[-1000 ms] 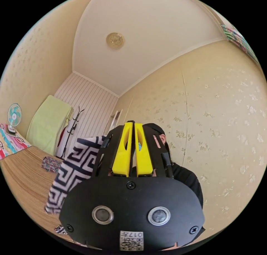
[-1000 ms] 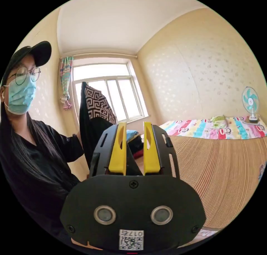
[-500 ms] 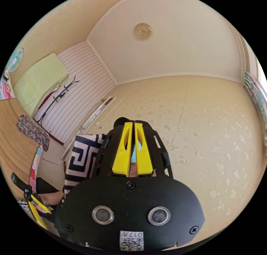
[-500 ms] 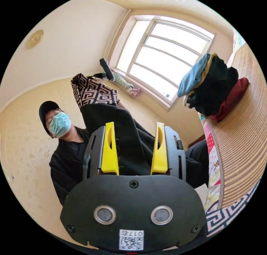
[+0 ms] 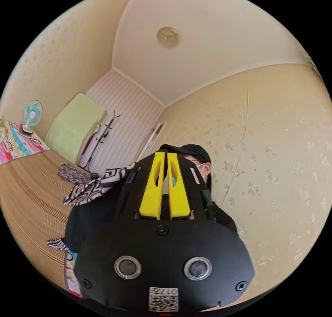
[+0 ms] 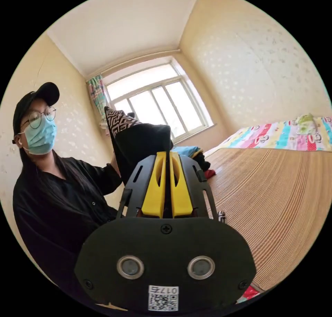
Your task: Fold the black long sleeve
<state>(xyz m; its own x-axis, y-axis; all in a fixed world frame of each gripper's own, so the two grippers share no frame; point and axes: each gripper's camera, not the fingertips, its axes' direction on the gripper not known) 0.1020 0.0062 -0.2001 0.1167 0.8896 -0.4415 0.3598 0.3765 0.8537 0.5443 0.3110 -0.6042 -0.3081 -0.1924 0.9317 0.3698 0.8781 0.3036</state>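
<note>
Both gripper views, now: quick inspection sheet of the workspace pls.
Surface: striped woven mat, mostly bare.
Job's things: black long sleeve with patterned trim, held up off the mat.
Clutter: pile of clothes by the window; small floral cloth on the mat.
Grippers: left gripper jaws closed, contents unclear; right gripper closed on the garment's edge.
Cables: nothing seen.
Surroundings: window, fan, coat rack, colourful sheet, person.

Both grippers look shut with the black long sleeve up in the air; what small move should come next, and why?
Probably lower it onto the woven mat: the right gripper and left gripper pinch the black long sleeve aloft, bunched, nothing folded yet.
</note>
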